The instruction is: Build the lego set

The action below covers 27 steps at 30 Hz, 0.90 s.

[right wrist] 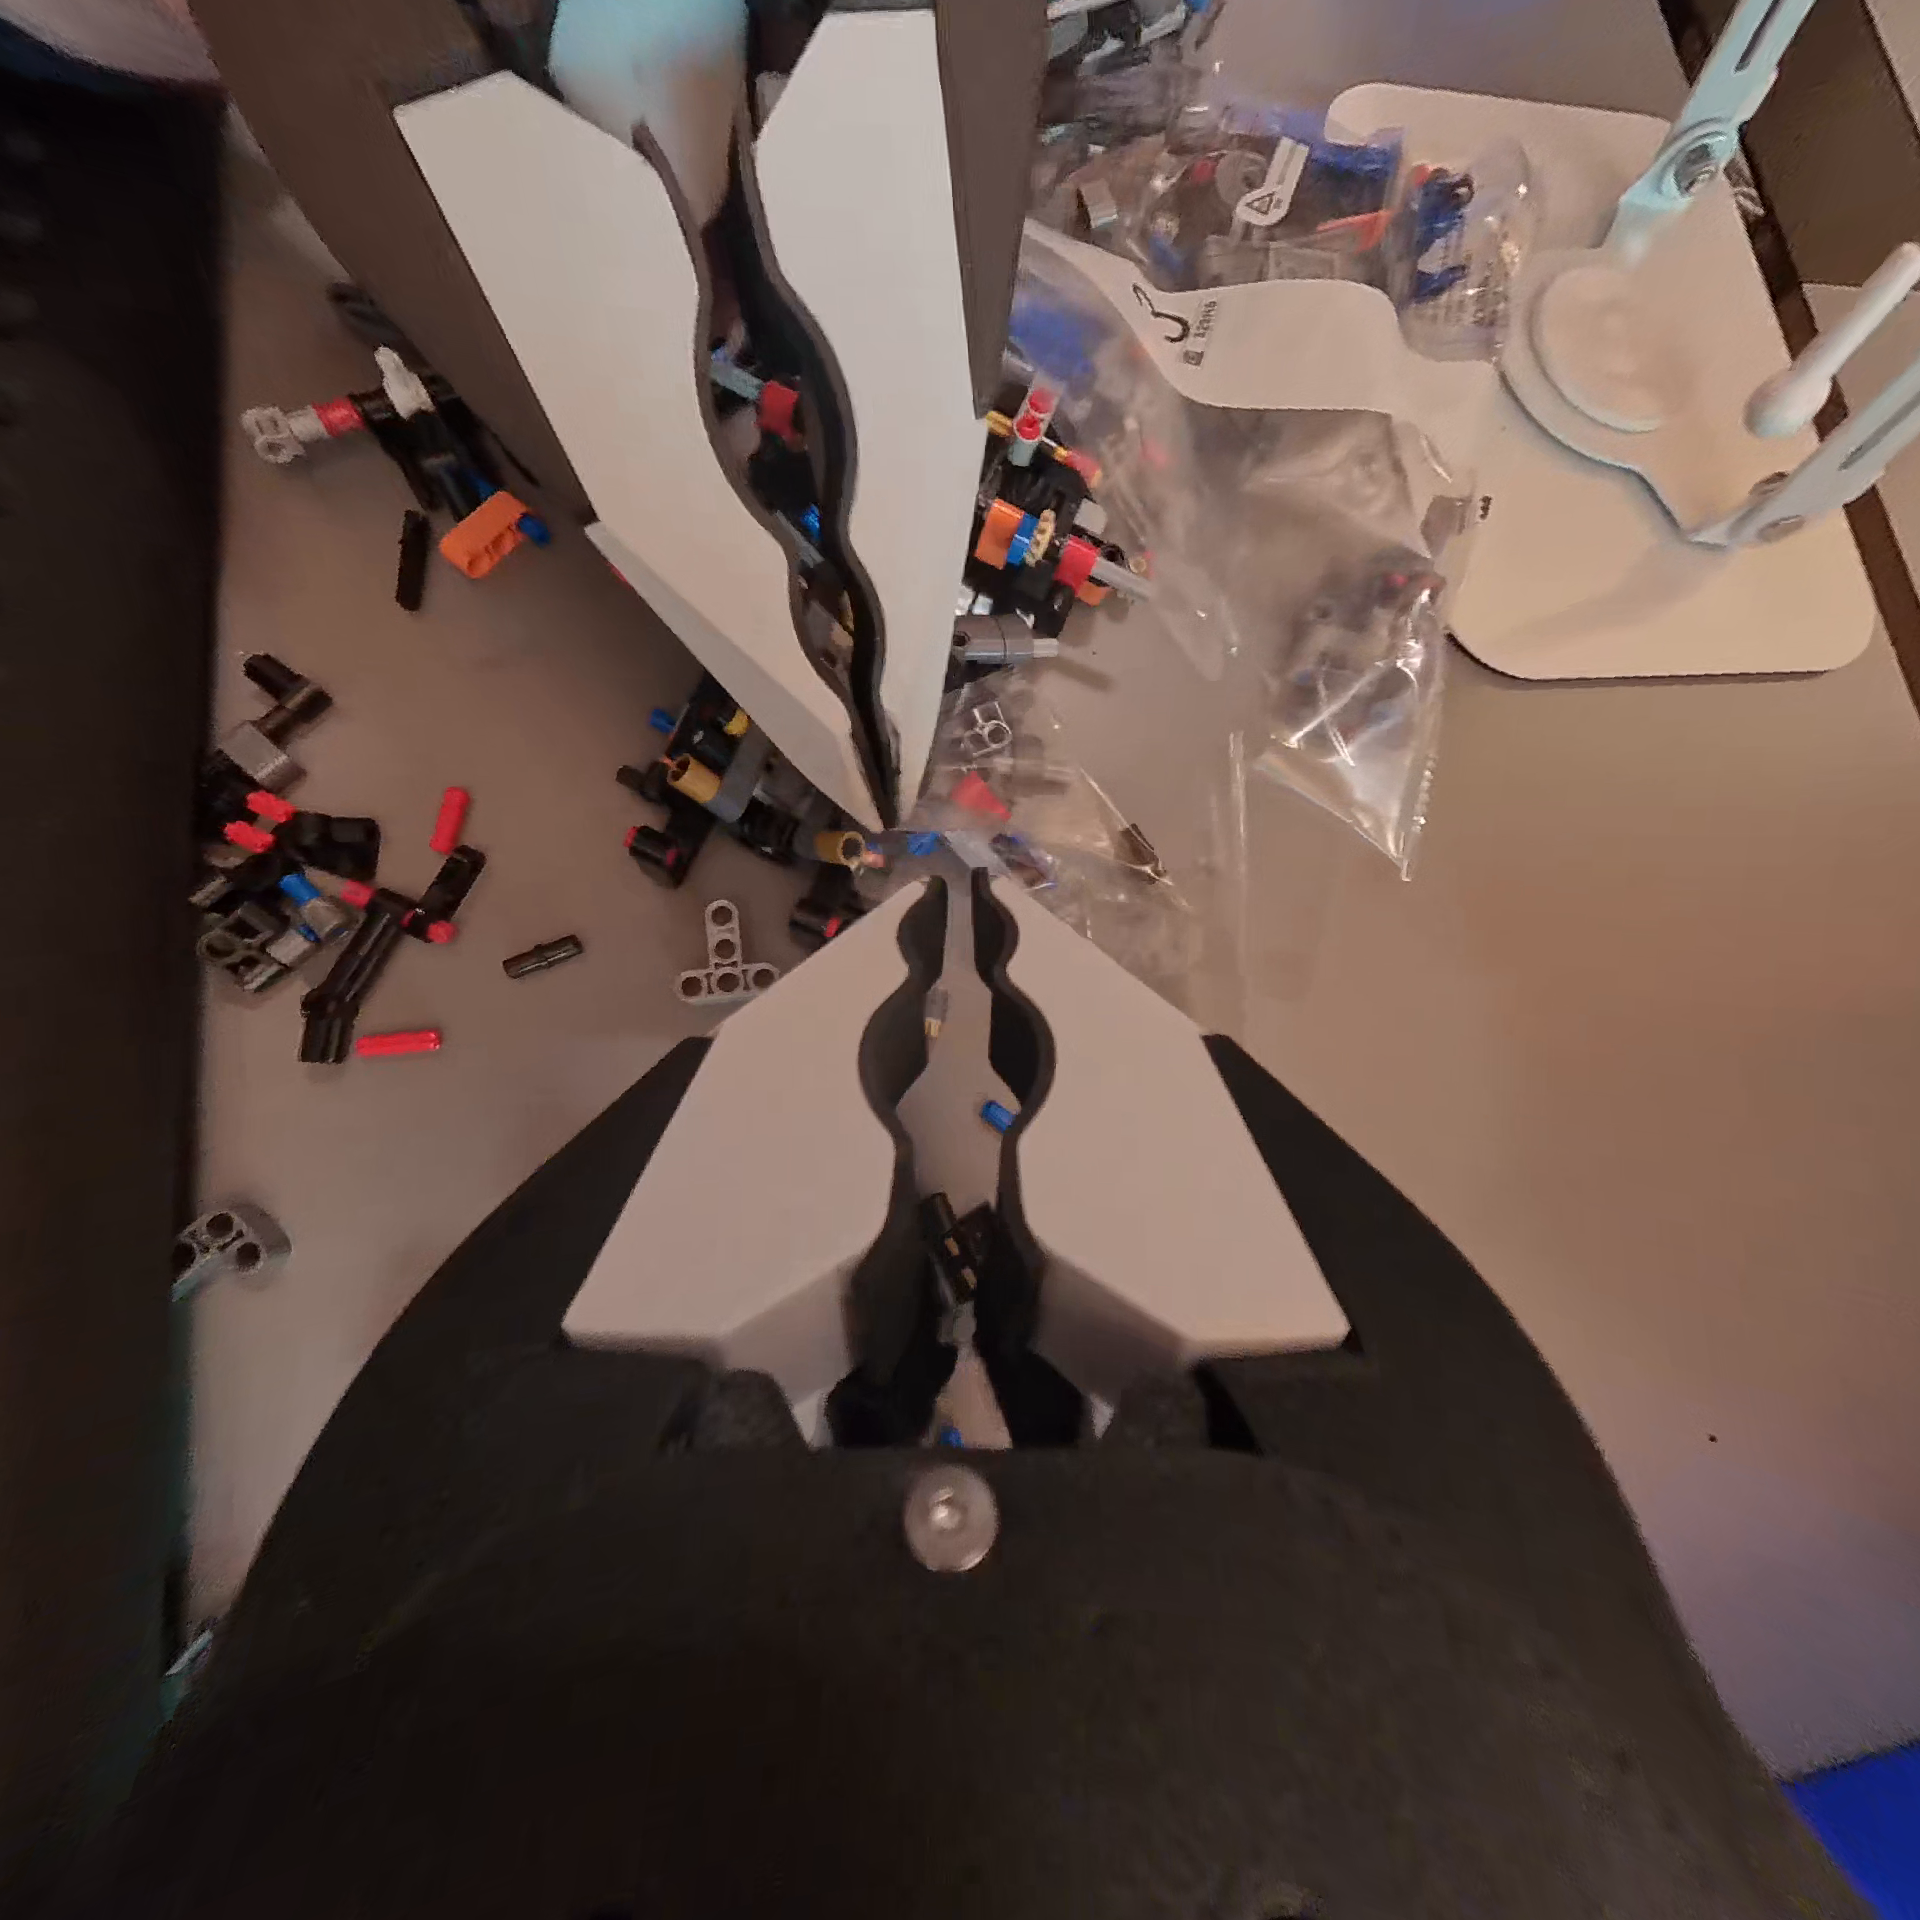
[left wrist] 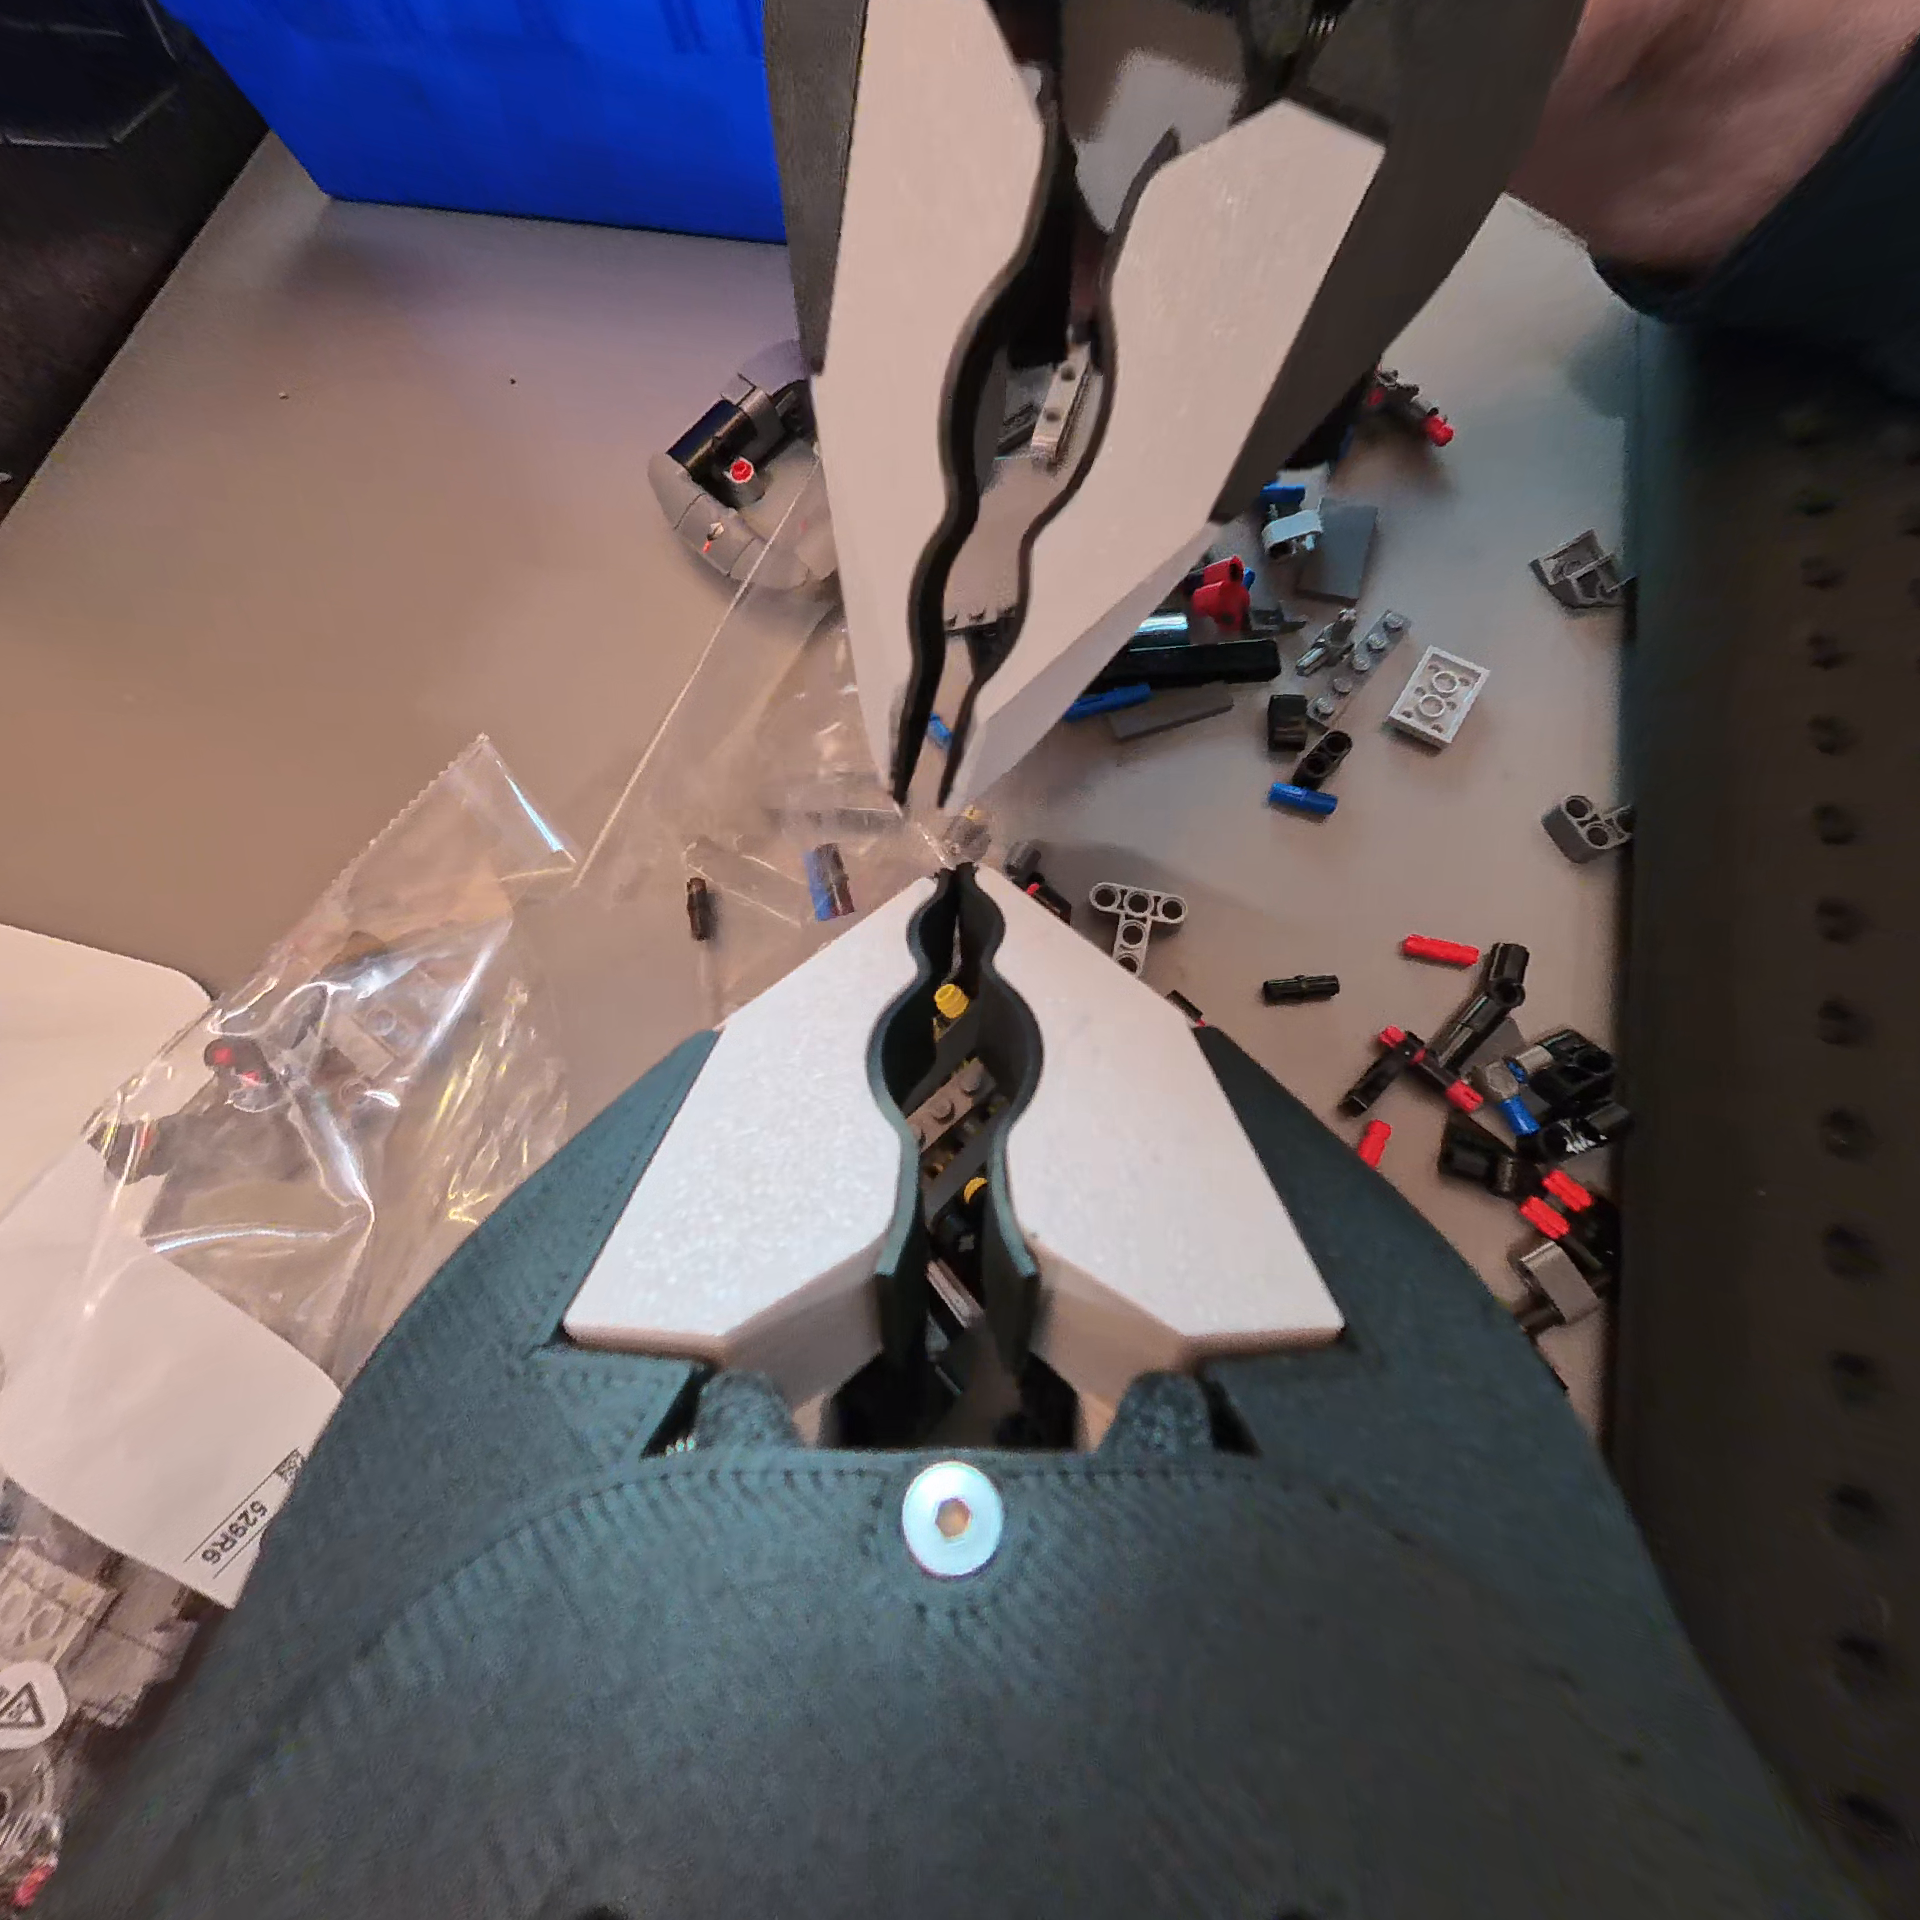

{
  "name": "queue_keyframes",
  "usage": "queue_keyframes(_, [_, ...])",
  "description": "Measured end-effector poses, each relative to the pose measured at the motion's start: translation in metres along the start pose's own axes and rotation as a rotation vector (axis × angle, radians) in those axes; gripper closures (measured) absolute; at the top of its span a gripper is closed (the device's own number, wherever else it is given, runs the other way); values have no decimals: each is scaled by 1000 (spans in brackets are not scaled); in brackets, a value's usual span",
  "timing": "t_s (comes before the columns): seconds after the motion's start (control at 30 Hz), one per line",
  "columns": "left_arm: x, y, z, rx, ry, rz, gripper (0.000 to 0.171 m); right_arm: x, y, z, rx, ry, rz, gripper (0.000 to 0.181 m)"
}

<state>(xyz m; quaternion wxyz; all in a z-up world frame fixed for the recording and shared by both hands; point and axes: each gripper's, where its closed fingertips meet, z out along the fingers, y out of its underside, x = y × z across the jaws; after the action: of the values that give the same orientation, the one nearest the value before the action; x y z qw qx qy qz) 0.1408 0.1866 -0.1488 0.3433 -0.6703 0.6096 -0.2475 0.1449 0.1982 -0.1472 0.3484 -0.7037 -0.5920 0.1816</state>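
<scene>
Your left gripper [left wrist: 956,873] and right gripper [right wrist: 956,883] meet tip to tip over the middle of the surface [left wrist: 364,468]. On each, the fingers are pressed nearly together, with only a sliver of gap at the tips, and both pairs appear to pinch the same clear plastic bag [left wrist: 831,831] between them. It looks as if you are tearing it open, though the crinkled film makes the exact hold hard to read.

The build looks early to middling. A partly built black assembly [right wrist: 1039,540] with orange, red and yellow pieces sits beyond your right gripper, and a small grey-and-black curved sub-assembly [left wrist: 727,468] lies by itself further out. Most parts are unused: loose pins, beams and plates [left wrist: 1455,1039] are scattered over the surface, including a grey T-shaped beam [right wrist: 724,961] and a light grey plate [left wrist: 1439,691]. Several sealed parts bags [left wrist: 291,1091] wait unopened, some resting on the base of a pale stand [right wrist: 1621,364]. Judging by that stock, most of the set remains to be built.
</scene>
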Motion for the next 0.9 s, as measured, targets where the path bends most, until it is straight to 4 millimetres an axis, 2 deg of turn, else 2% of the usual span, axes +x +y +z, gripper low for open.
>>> queue_keyframes(0.1, [-1,0,-1,1,-4,-1,171,-9,-12,-9,72,-56,-5,178])
queue_keyframes(0.2, [-2,0,-1,2,-5,-5,171,-55,-19,-14,113,-286,-77,176])
queue_keyframes(0.27, [-2,0,-1,0,-4,-3,171,-81,-7,-6,27,-389,-145,175])
queue_keyframes(0.37, [-1,1,0,-3,-3,-1,171,-106,8,8,-78,-498,-179,173])
queue_keyframes(0.47, [-2,1,-1,-2,-5,-2,171,-110,12,14,-110,-514,-172,173])
queue_keyframes(0.63, [-2,1,0,-3,-4,-1,171,-95,16,13,-126,-450,-145,172])
queue_keyframes(0.83, [-1,0,-1,-3,-5,1,171,-98,29,21,-203,-455,-157,170])
queue_keyframes(0.9, [-2,0,-1,-1,-6,0,171,-97,29,21,-204,-447,-158,174])
